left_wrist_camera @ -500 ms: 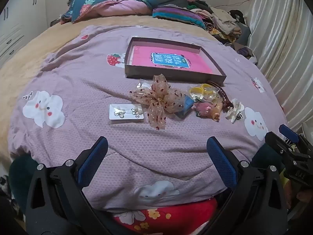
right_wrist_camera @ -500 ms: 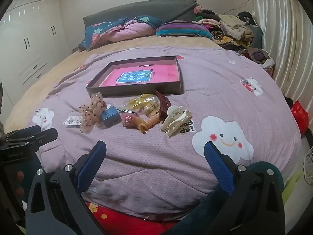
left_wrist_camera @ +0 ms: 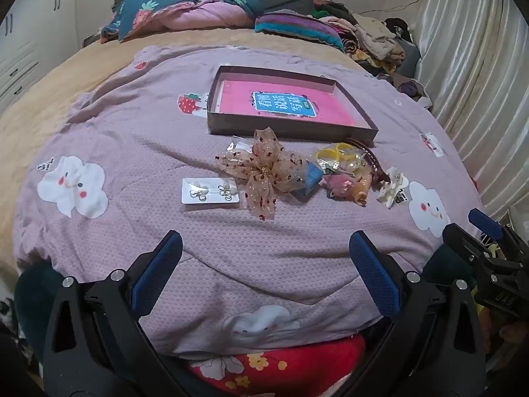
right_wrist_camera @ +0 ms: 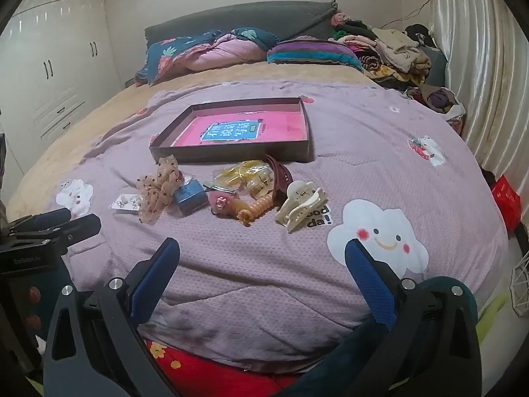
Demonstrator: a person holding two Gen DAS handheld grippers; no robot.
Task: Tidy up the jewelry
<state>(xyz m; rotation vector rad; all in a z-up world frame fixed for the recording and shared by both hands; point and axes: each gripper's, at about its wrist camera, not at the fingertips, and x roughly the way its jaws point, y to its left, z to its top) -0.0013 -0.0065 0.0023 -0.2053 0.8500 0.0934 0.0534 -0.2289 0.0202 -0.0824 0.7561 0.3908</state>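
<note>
Nothing is yet picked: the left gripper (left_wrist_camera: pixel 264 261) and right gripper (right_wrist_camera: pixel 263 261) are held wide open and empty short of the jewelry pile (right_wrist_camera: pixel 244 188) lying before the shallow brown cardboard tray (right_wrist_camera: pixel 231 154), so 1 piece must be reached first.

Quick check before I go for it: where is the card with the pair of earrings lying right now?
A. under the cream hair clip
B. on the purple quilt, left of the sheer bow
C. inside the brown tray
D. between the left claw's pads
B: the earring card lies flat on the purple quilt, just left of the sheer bow, outside the brown tray.
</note>
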